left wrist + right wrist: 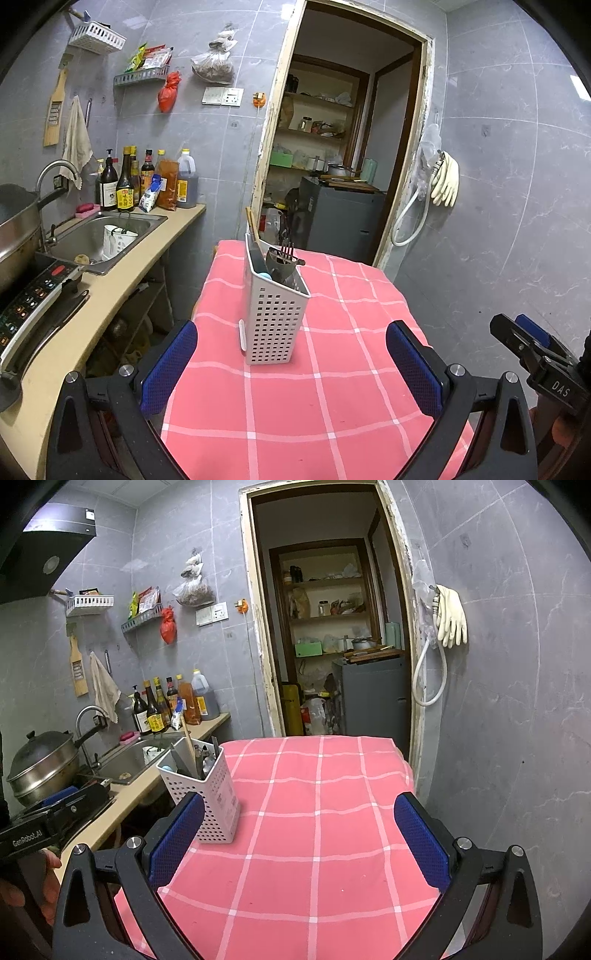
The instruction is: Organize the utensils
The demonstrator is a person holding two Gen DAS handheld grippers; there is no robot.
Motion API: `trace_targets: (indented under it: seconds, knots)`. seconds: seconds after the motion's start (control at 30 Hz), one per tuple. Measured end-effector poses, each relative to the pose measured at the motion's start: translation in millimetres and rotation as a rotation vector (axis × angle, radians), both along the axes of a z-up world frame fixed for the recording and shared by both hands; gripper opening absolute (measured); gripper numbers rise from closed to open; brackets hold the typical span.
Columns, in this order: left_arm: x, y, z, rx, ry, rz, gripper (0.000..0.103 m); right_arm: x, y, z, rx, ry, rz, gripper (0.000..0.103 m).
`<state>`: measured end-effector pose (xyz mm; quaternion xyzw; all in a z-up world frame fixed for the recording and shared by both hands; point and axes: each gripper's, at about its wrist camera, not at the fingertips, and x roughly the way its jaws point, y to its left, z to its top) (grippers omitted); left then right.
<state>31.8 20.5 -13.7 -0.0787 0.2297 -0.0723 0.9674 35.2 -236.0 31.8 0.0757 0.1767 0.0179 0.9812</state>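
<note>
The table [317, 812], under a pink checked cloth, carries one white perforated caddy [275, 314]. The caddy stands upright near the table's left edge, toward the far end. It holds a fork [288, 250], a dark scoop [279, 264], chopsticks [250, 223] and other utensils that cannot be told apart. No loose utensil shows on the cloth, so the sorting appears complete or nearly so.

Left gripper [291, 369]: jaws wide apart, empty, aimed at the caddy from the near edge. Right gripper [301, 842]: jaws wide apart, empty, over the near edge, with the caddy just beyond its left pad.

If the caddy must be shifted, close on two opposite walls low down. Keep it upright. Keep the pads clear of the handles.
</note>
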Motion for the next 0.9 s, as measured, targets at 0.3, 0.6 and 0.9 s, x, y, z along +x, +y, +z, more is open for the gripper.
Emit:
trace_targets:
  seconds: [0.3,0.6,0.9]
  knots:
    - [-0.4,4.5,0.8,0.0,-0.002,0.004,0.103,0.7,4.2,0.3,0.002,0.002,0.006,0.101]
    - [-0.2,6.8,0.9,-0.001,0.0,0.005,0.103,2.8,12.1,-0.2,-0.003,0.005,0.014,0.101]
    - [-0.3,6.4,0.8,0.0,0.0,0.004,0.103,3.2,12.2,-0.2,-0.002,0.007,0.014,0.101]
